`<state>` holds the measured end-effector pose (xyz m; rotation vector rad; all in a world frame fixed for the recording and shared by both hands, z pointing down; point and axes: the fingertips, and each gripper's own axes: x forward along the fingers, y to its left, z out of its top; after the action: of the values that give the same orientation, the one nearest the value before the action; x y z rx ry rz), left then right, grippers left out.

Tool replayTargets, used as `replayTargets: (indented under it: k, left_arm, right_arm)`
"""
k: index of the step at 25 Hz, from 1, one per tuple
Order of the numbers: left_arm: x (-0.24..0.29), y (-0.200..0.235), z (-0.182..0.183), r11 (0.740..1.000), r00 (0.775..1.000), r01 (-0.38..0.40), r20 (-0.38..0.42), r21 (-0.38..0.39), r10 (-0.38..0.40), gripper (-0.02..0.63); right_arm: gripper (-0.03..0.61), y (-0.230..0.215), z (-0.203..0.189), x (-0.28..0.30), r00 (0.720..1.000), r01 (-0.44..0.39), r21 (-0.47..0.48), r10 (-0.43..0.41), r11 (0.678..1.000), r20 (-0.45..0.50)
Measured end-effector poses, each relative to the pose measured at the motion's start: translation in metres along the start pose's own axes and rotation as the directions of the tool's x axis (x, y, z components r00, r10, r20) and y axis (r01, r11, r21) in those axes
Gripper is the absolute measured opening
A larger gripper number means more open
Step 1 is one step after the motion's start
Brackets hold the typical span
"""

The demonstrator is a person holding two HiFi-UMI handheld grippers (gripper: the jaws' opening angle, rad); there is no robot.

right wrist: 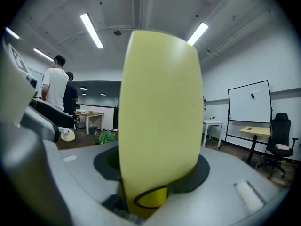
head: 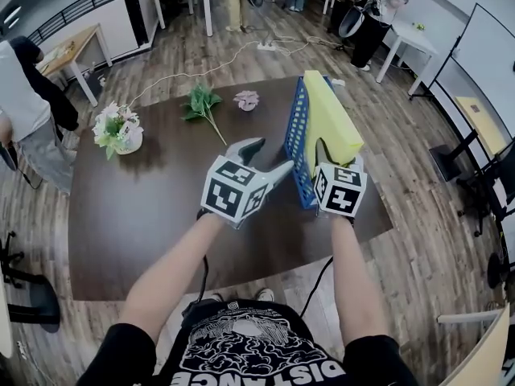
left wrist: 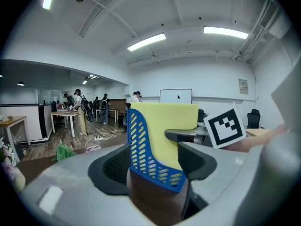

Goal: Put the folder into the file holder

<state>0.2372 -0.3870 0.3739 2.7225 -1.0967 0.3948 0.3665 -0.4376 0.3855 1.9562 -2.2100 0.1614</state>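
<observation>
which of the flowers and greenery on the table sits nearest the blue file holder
The small pink flower, just left of the blue file holder. The green sprig lies further left, and the white bouquet stands near the far left edge.

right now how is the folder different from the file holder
The folder is plain yellow; the file holder is blue with a slotted side. The folder rises a little higher than the file holder's side. The right claw grips the folder, while the file holder stands on the table. Both stand on edge, side by side.
</observation>
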Motion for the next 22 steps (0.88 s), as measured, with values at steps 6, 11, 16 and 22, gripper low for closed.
replayTargets:
  k: [6, 11, 16, 22]
  left_arm:
    - [-0.004, 0.002, -0.003, 1.000, 1.000, 0.007, -0.005, 0.000, -0.007, 0.328]
    - [-0.007, 0.003, -0.005, 1.000, 1.000, 0.017, -0.002, 0.000, -0.017, 0.328]
    - [-0.017, 0.007, -0.007, 0.999, 1.000, 0.031, 0.000, 0.007, -0.031, 0.328]
    - [-0.031, 0.010, -0.015, 0.999, 0.999, 0.049, 0.001, -0.008, -0.049, 0.316]
  right_arm:
    - [0.243, 0.000, -0.002, -0.001, 1.000, 0.001, 0.031, -0.001, 1.000, 0.000]
    - [0.249, 0.001, -0.005, -0.007, 1.000, 0.010, 0.037, -0.010, 0.999, -0.013]
    - [0.250, 0.006, -0.004, -0.019, 0.999, 0.027, 0.038, -0.027, 0.999, -0.021]
    - [0.250, 0.008, -0.010, -0.044, 0.996, 0.084, 0.049, -0.082, 0.995, -0.035]
